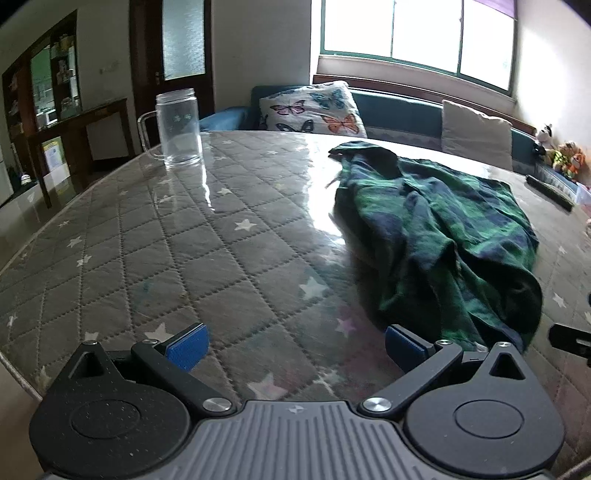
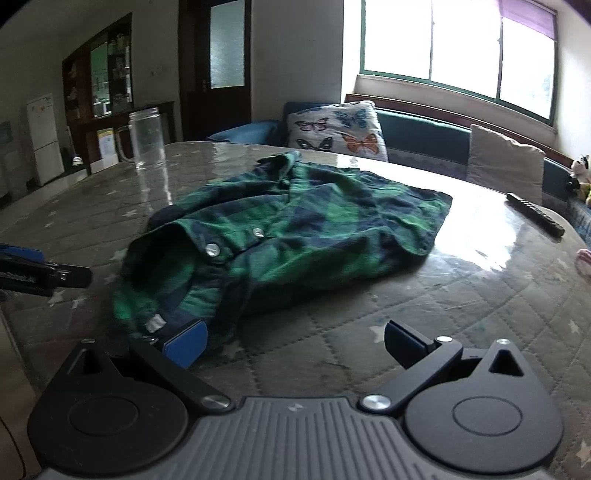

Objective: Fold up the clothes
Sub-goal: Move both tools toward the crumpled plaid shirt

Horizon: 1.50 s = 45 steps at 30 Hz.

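Just ahead of right gripper [image 2: 295, 343], green plaid shirt [image 2: 295, 229], fingers [image 2: 186, 345] spread

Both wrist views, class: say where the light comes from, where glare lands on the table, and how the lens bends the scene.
Left wrist view: the window is blown out white, glare streaks the table beside the shirt, and the table edge curves. Right wrist view: backlight again, with glare on the table right of the shirt; corners go dark and the room bows.

Both grippers, the left gripper [image 1: 293, 345] and right gripper [image 2: 293, 345], share black linkage arms, silver screws, ribbed grey housings (blue pads [image 1: 188, 347] on fingers).
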### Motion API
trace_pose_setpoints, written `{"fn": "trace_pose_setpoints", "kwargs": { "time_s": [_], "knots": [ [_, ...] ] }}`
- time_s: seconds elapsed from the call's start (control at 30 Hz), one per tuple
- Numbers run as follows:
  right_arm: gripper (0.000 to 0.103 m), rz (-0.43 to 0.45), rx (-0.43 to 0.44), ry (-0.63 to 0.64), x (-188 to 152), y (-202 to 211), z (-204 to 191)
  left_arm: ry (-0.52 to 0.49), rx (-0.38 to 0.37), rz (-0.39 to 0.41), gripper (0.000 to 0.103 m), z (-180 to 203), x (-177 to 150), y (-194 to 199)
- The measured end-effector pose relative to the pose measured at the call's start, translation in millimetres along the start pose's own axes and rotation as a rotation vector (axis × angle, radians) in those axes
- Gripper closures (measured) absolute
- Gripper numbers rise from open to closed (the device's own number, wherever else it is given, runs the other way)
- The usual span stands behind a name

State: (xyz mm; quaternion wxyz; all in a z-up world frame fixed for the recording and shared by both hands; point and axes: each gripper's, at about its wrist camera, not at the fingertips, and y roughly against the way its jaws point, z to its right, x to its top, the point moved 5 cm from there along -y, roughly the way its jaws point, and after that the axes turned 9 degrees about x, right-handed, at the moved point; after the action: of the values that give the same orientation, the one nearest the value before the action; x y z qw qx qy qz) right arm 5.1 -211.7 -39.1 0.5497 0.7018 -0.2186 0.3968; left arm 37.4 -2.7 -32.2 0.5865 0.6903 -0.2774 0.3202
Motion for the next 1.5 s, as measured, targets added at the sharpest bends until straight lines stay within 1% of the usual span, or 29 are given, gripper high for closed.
{"fn": "trace_pose_setpoints", "kwargs": {
  "time_s": [0.17, 0.23, 0.33, 0.47, 1.13, 1.5],
  "knots": [
    [0.000, -0.006, 0.003, -0.001, -1, 3, 4, -0.022, 0.019, 0.011, 0.000, 18, -5, 7],
    [0.000, -0.010, 0.000, -0.002, -1, 2, -8, -0.025, 0.019, 0.017, 0.000, 26, -8, 12],
    [0.000, -0.012, 0.006, -0.002, 0, 2, -17, -0.024, -0.019, -0.018, 0.000, 23, -7, 9],
    [0.000, -0.010, -0.002, -0.001, 0, -1, -21, -0.045, -0.035, -0.019, 0.000, 25, -6, 10],
    [0.000, 0.003, -0.059, -0.038, 0, -2, -46, -0.074, -0.035, -0.027, 0.000, 36, -6, 11],
    [0.000, -0.014, -0.074, -0.043, -5, -2, -53, -0.083, -0.029, -0.040, 0.000, 40, -12, 12]
  ]
}}
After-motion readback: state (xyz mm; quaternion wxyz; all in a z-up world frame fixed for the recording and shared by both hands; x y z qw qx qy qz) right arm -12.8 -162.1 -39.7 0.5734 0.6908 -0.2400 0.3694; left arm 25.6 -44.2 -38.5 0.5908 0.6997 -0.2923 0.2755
